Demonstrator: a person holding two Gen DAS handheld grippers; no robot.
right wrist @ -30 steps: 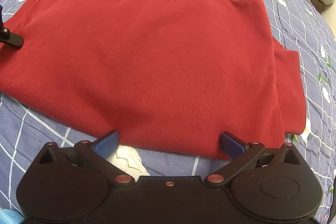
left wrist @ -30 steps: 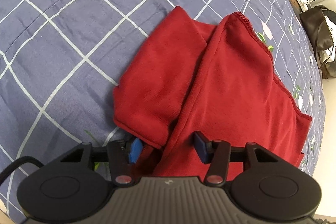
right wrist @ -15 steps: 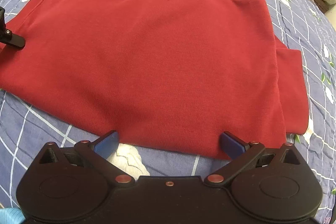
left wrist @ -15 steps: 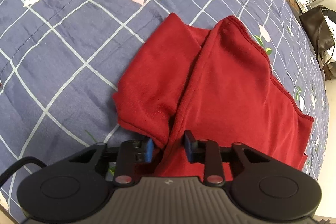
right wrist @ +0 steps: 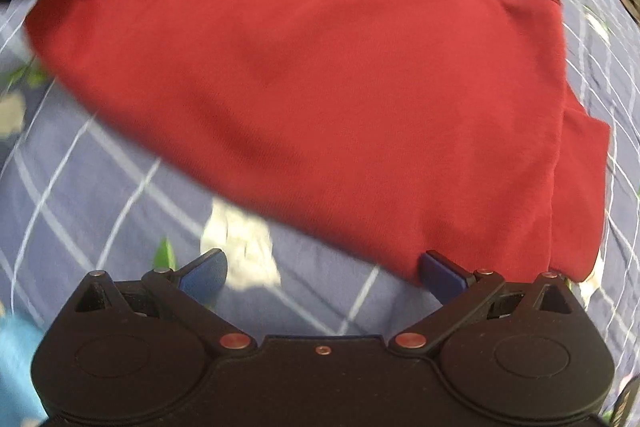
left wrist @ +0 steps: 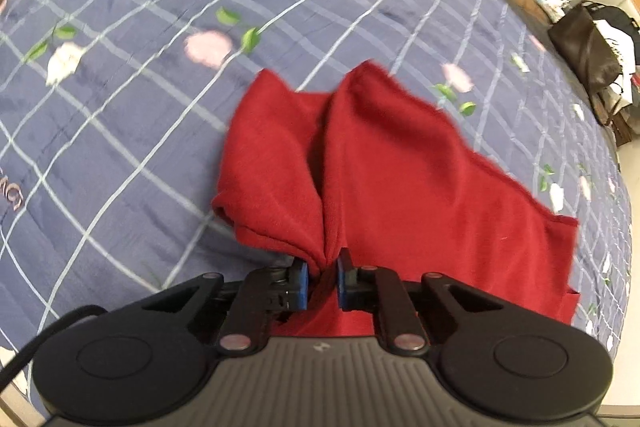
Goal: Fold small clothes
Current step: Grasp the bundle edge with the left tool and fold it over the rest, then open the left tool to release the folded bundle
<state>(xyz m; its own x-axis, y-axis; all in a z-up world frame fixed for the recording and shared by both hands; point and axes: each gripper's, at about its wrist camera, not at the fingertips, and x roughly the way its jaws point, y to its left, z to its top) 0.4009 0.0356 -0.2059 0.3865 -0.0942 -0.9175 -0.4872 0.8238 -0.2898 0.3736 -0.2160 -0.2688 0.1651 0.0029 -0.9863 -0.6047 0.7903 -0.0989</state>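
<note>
L hand-held gripper (left wrist: 322,281): jaws have just been closing, now pinched on a bunched corner of the red garment (left wrist: 384,163), fabric squeezed between the 2 blue pads (left wrist: 301,281). 1 s ago those pads stood well apart w/ the cloth edge lying loose between them; halfway through they'd narrowed; now only a thin gap filled w/ cloth. The pinched corner is pulled up off the bedspread (left wrist: 120,99), so the garment drapes from the pads in 2 lobes w/ a deep crease between, vs. lying flatter earlier. L view is motion-blurred and shows more of the bed than before, incl. the dark bag (left wrist: 584,47) at far R by the headboard.

R hand-held gripper (right wrist: 322,269): jaws wide open, nothing between them, same as 1 s ago. R pad touches or just overlaps the garment's near edge (right wrist: 320,75), can't tell which; L pad sits over bare bedspread (right wrist: 100,195) by a white flower print. Garment in R view looks skewed vs. earlier: near-L edge has drawn away, more blue sheet showing. L gripper visible top-L corner, blurred, at the garment's far corner. Rest of garment lies spread on the bed.
</note>
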